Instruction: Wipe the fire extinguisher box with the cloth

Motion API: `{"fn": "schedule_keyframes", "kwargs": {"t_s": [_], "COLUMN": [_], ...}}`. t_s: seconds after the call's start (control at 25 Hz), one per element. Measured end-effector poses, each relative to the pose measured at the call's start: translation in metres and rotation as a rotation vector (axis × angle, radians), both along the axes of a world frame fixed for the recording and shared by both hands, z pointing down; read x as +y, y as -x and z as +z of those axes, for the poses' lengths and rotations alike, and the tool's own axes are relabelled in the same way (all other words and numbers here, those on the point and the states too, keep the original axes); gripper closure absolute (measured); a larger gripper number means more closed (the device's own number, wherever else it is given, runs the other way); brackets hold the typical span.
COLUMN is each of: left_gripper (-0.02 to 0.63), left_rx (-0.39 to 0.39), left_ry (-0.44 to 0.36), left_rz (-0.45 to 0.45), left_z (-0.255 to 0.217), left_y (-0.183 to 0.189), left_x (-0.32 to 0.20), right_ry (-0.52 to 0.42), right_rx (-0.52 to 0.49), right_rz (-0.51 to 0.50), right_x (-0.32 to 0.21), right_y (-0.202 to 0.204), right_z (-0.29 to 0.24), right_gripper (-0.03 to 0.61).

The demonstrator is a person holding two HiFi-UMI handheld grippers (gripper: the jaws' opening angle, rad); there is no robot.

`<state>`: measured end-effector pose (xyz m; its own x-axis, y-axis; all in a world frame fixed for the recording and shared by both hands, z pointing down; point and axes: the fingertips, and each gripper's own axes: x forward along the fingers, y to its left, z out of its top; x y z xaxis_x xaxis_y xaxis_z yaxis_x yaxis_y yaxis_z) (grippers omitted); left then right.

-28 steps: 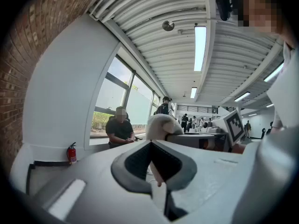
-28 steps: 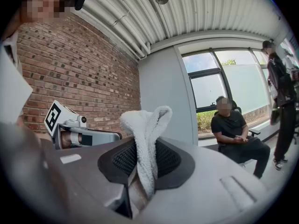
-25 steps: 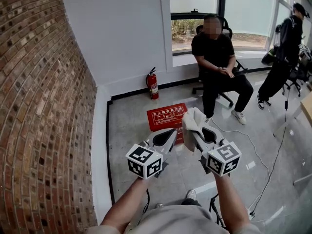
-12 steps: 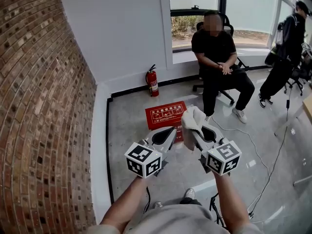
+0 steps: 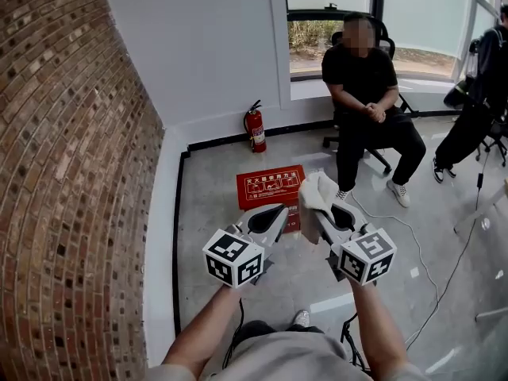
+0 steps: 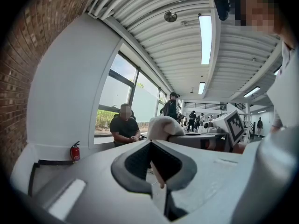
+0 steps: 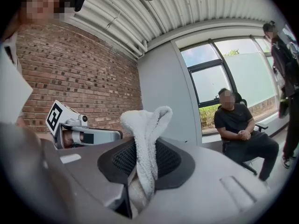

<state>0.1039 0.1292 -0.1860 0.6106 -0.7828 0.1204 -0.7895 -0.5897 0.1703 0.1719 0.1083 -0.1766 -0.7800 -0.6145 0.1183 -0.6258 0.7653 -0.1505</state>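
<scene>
Cloth (image 7: 145, 134), white terry, pinched between the pressed jaws of the right gripper (image 5: 321, 213), its loose end standing above them; left gripper (image 5: 278, 211) has jaws together on nothing; both held up off the floor. Fire extinguisher box (image 5: 271, 186), red and flat on the floor, lies ahead of and below both tips, long axis left to right; judged: cloth hand at its right end, must go down and forward. White print on its lid too small to read.
</scene>
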Motion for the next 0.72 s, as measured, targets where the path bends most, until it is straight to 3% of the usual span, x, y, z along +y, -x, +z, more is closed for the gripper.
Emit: {"fn": "schedule_keyframes", "kwargs": {"t_s": [0.36, 0.72], "left_gripper": [0.614, 0.614], "left_rx": [-0.014, -0.012], "left_ry": [0.035, 0.09], "left_rz": [-0.008, 0.032], "left_z": [0.018, 0.067], "left_y": [-0.013, 0.027], "left_x": [-0.057, -0.162], "right_ry": [0.057, 0.127], "right_rx": [0.008, 0.085], "right_rz": [-0.01, 0.051], "right_x": [-0.053, -0.15], "right_y": [-0.018, 0.012], "right_z": [0.026, 0.066], "right_gripper": [0.471, 0.471]}}
